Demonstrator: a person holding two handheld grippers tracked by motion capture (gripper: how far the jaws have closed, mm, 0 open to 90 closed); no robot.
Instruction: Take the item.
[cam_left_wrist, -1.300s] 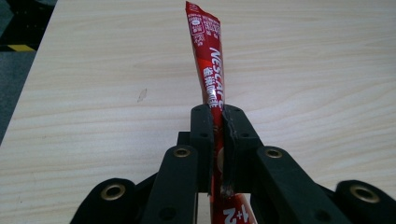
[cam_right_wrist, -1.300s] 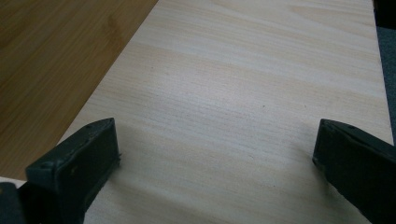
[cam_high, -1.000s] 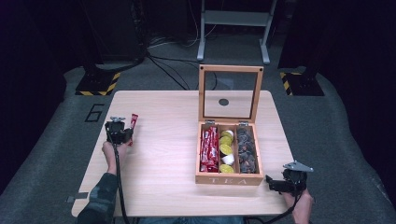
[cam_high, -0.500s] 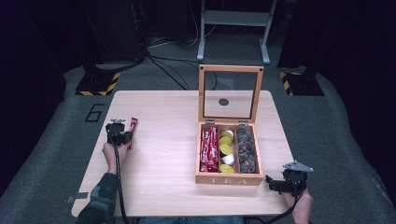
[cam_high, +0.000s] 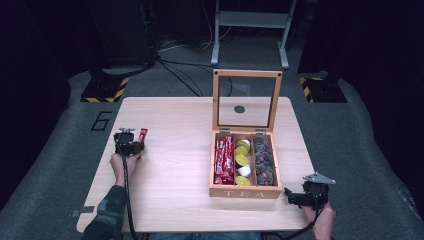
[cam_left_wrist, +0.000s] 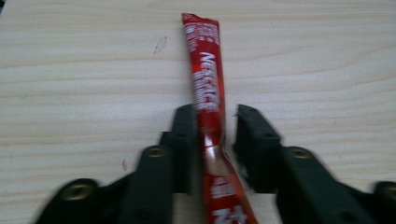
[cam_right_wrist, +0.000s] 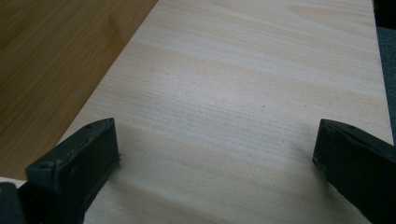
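While my left claw (cam_left_wrist: 211, 140) straddles the red coffee stick (cam_left_wrist: 205, 88), its jaws have just been opening, and they now stand apart from the sachet with a gap on each side, so nothing is gripped. That stick lies flat on the worktop (cam_high: 175, 165) near its left edge, well apart from the tea box (cam_high: 245, 191) over to the right. I judge it light, thin and soft: a powder-filled foil tube that bends and creases, with a slick skin that could slide out. Best to pinch it across the middle, where the filling gives it body, not at the flat crimped end. My right claw (cam_right_wrist: 215, 158) hovers wide open over bare wood at the near right corner, holding nothing. Inside the box sit more red sticks (cam_high: 224, 160), yellow-green capsules (cam_high: 242, 159) and dark packets (cam_high: 263, 161); its raised glass lid (cam_high: 246, 100) stands upright at the far side. Nothing lies between stick and box.
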